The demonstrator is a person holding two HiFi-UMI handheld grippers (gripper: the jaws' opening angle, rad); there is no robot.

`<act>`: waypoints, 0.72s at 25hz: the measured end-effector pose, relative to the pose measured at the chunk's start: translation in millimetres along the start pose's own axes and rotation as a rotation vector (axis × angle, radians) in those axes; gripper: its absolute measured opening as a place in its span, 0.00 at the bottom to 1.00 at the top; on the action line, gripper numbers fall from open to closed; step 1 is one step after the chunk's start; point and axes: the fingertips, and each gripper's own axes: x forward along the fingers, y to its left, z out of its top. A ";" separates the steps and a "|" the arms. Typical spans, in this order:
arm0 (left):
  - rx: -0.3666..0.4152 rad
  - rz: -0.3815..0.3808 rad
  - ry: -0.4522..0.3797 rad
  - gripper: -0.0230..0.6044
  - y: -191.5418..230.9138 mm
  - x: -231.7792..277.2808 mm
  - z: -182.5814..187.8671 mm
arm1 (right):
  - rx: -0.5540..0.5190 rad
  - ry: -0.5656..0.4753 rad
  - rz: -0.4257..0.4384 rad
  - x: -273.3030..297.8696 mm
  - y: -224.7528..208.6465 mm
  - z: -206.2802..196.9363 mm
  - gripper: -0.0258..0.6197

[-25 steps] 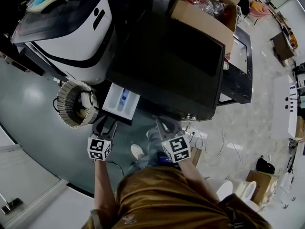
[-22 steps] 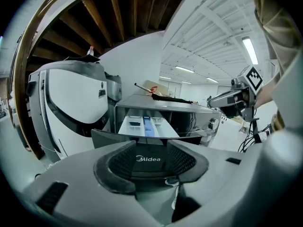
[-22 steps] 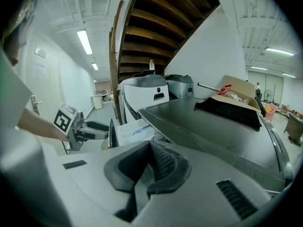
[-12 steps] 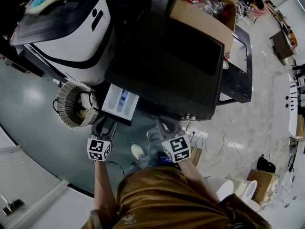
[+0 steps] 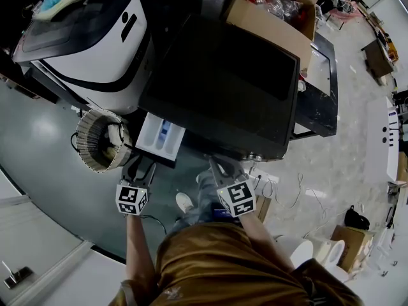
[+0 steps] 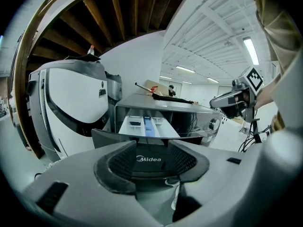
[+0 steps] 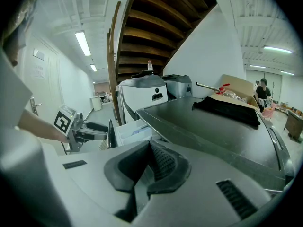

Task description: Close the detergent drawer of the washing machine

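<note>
Detergent drawer (image 5: 160, 136) stands pulled out, closing undone; my left gripper (image 5: 141, 169) has just been opening, drawer front between its jaws; right gripper (image 5: 215, 163) closed, empty.

The detergent drawer (image 5: 162, 136) is white with a blue patch, and the washing machine (image 5: 223, 88) is black.

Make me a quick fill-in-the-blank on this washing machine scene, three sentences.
1. The detergent drawer of the washing machine is pulled ___.
2. The drawer's front panel reads ___.
3. The insert inside the drawer is coloured ___.
Missing words: out; Midea; blue.
</note>
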 end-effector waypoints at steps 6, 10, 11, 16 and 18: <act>0.002 0.001 0.001 0.39 0.8 1.3 0.4 | 0.001 0.002 -0.002 -0.3 -2.2 -0.4 0.06; 0.005 0.005 0.001 0.39 1.5 2.9 0.6 | 0.006 0.002 -0.004 -1.0 -3.8 -1.6 0.06; 0.006 0.005 0.002 0.39 1.5 3.3 1.0 | 0.006 0.002 -0.005 -1.5 -4.2 -1.7 0.06; 0.006 0.007 0.002 0.39 2.2 7.0 4.1 | 0.005 0.004 -0.004 -2.3 -5.5 -2.1 0.06; 0.005 0.008 0.003 0.39 1.9 8.8 5.6 | 0.006 0.005 -0.006 -3.4 -7.3 -2.9 0.06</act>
